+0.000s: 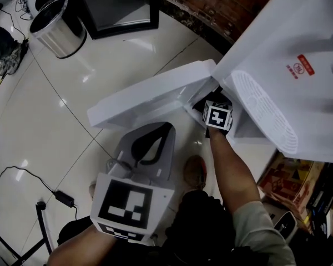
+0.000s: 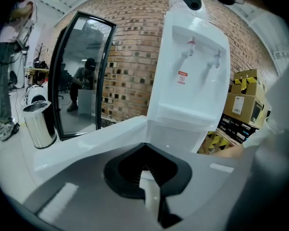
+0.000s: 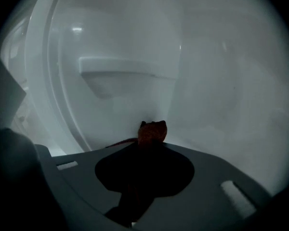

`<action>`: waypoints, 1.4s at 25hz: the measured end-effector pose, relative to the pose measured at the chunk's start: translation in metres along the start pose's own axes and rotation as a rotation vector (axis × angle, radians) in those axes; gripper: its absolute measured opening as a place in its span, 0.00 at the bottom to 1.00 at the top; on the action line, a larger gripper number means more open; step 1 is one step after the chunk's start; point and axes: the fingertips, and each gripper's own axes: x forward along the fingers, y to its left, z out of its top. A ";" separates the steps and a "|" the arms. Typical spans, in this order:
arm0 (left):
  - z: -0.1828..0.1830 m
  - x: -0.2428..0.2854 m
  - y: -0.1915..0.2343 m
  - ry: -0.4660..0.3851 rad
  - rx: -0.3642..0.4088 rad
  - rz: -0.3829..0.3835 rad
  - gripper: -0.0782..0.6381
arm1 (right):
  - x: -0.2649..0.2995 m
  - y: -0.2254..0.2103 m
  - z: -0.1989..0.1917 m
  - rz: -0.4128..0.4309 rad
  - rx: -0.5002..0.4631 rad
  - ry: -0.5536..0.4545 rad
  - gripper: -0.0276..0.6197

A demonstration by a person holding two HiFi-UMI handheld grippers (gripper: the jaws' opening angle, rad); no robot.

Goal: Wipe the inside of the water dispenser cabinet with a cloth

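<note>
A tall white plastic water dispenser [image 1: 299, 49] is seen standing on a shiny white tiled floor [image 1: 39, 126], in front of a red brick wall [image 1: 222, 1]. Its white cabinet door [image 1: 150, 96] is swung wide open.

The right hand-held gripper [image 1: 211, 105] is pushed into the open cabinet at the bottom of the dispenser. A small dark red-brown cloth [image 3: 152, 130] is pinched between its jaws, so this hand-held gripper [image 3: 149, 143] is closed on the cloth. The cloth is held inside the cabinet, close to the pale white cabinet wall [image 3: 135, 42]. Whether the cloth touches the wall cannot be told.

The left hand-held gripper [image 1: 158, 134] is held outside the cabinet, just beside the open door. Its jaws are pressed together and nothing is held in them [image 2: 147, 177]. It is pointed toward the dispenser [image 2: 192, 81] and the door [image 2: 86, 143].

A shiny round metal bin [image 1: 55, 24] is seen on the floor, well apart from the dispenser. A brown shoe [image 1: 195, 170] is seen on the floor below the right arm. Brown cardboard boxes [image 1: 286, 179] are stacked beside the dispenser.
</note>
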 end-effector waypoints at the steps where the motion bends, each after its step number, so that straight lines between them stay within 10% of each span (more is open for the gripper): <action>1: -0.001 0.000 0.001 0.004 -0.003 0.002 0.11 | 0.000 -0.001 0.000 -0.008 -0.011 -0.003 0.17; 13: 0.009 -0.002 -0.008 -0.024 0.039 -0.022 0.11 | -0.039 -0.085 -0.052 -0.250 0.254 0.110 0.17; 29: 0.007 -0.007 -0.002 -0.050 0.086 -0.013 0.11 | -0.077 -0.090 -0.086 -0.328 0.383 0.155 0.16; 35: 0.009 0.013 0.020 -0.084 0.114 0.029 0.11 | -0.090 -0.079 -0.061 -0.213 0.408 0.058 0.17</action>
